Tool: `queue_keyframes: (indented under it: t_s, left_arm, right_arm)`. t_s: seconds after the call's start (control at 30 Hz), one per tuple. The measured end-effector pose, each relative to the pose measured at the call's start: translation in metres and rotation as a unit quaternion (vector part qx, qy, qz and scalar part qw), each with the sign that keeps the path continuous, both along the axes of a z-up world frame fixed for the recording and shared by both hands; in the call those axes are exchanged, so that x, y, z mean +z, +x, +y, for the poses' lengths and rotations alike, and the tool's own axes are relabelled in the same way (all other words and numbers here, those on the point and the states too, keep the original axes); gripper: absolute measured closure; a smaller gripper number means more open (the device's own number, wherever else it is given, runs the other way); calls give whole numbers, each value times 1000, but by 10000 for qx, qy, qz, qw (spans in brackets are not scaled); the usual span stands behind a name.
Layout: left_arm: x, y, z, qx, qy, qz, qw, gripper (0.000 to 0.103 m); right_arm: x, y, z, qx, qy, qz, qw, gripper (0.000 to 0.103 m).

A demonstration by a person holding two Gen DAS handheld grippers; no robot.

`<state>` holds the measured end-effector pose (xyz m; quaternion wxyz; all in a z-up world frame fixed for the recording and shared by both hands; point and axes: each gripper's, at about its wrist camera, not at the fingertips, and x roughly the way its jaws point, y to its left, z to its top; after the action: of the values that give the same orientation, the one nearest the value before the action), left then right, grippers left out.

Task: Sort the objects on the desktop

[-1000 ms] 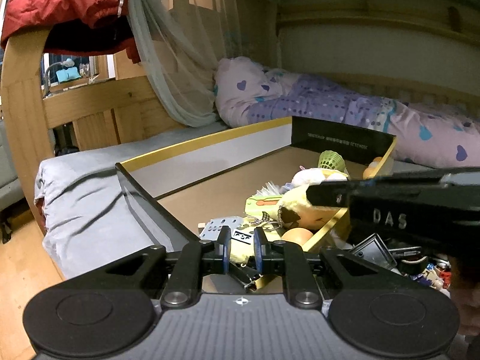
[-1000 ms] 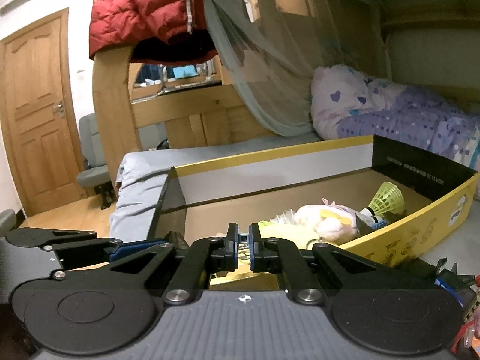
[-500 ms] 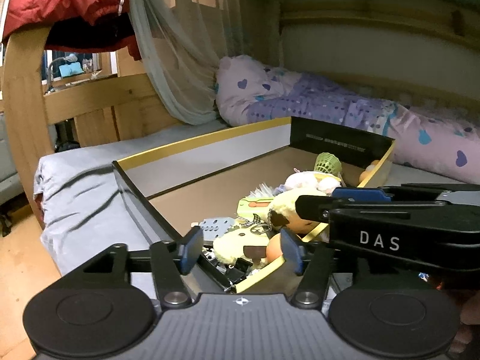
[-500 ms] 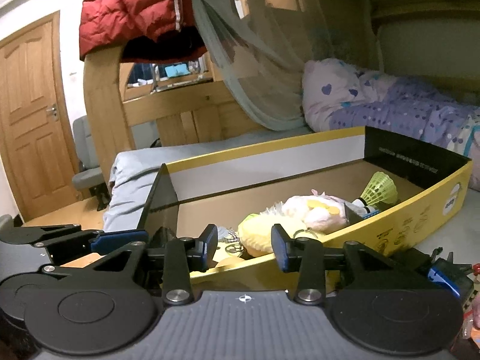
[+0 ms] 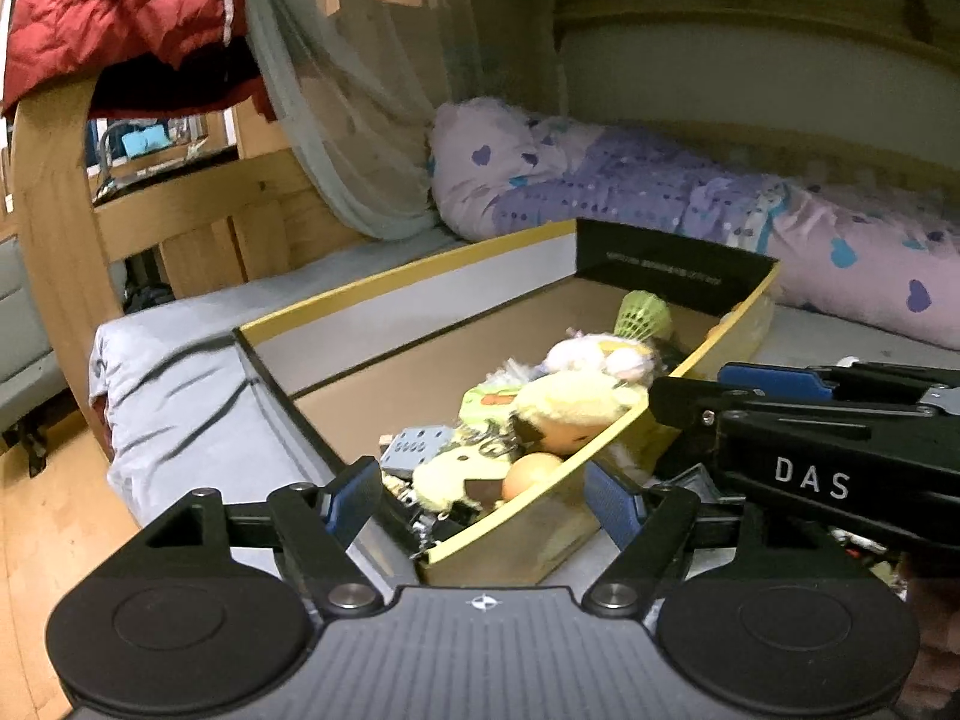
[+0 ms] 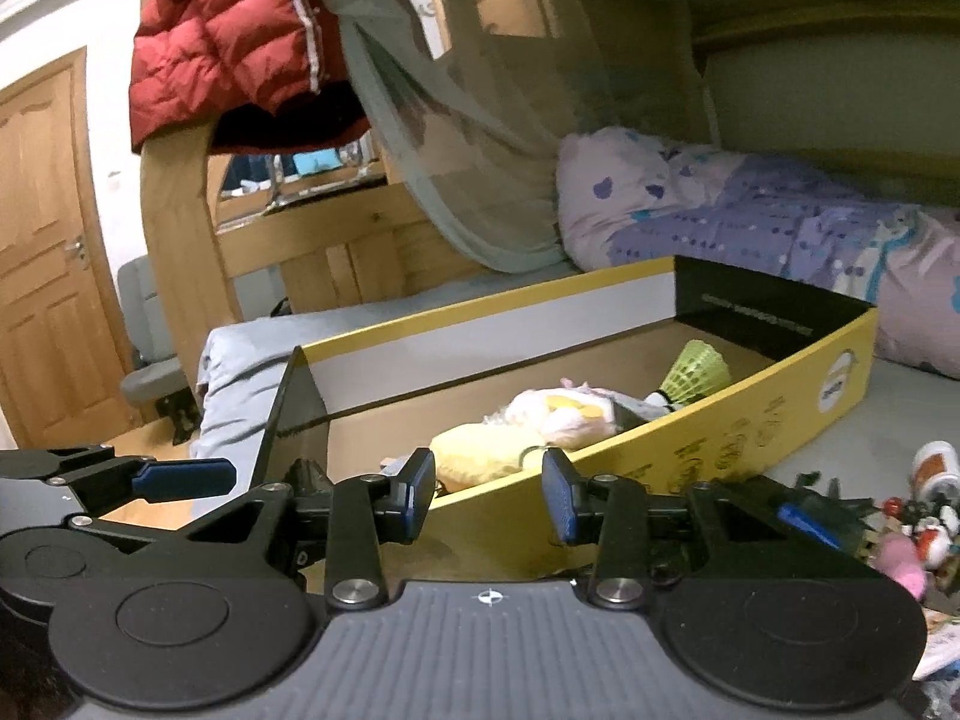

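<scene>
A long yellow cardboard box (image 5: 738,324) lies on the bed; it also shows in the right wrist view (image 6: 780,420). Inside lie yellow plush toys (image 5: 570,402), a pink plush (image 6: 558,414), a green shuttlecock (image 6: 696,369), an orange ball (image 5: 531,471) and a grey block (image 5: 417,441). My left gripper (image 5: 483,501) is open and empty, just before the box's near corner. My right gripper (image 6: 489,495) is open and empty, in front of the box's yellow side. Each gripper shows from the side in the other's view.
Small loose objects (image 6: 918,516) lie on the grey sheet at the right of the box. A purple heart-pattern quilt (image 5: 720,204) lies behind. The wooden bed frame (image 6: 174,252) with a red jacket (image 6: 228,36) stands at the left, a door (image 6: 42,270) beyond.
Both grippers were shut a second ago and have opened wide. Both have drawn back a little from the box.
</scene>
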<state>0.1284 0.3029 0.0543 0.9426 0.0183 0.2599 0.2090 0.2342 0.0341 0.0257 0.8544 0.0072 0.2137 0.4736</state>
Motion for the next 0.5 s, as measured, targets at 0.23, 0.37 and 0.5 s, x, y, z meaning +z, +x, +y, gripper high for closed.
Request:
queue_keyframes:
  t_s: [0.23,0.37,0.5]
  left_arm:
    - [9,-16,-17,155,34,-43,9999,26]
    - [16,-23,-30,232,159,-101,9996,26]
    - [23,-29,-42,194,204,-159,9995,27]
  right_arm:
    - [14,-15,-35,-208,-18,-82,9997,62]
    - [20,-26,-55,-257,-36,-62,9996,62]
    - [24,-38,-72,-242,-154,-95,9995,62]
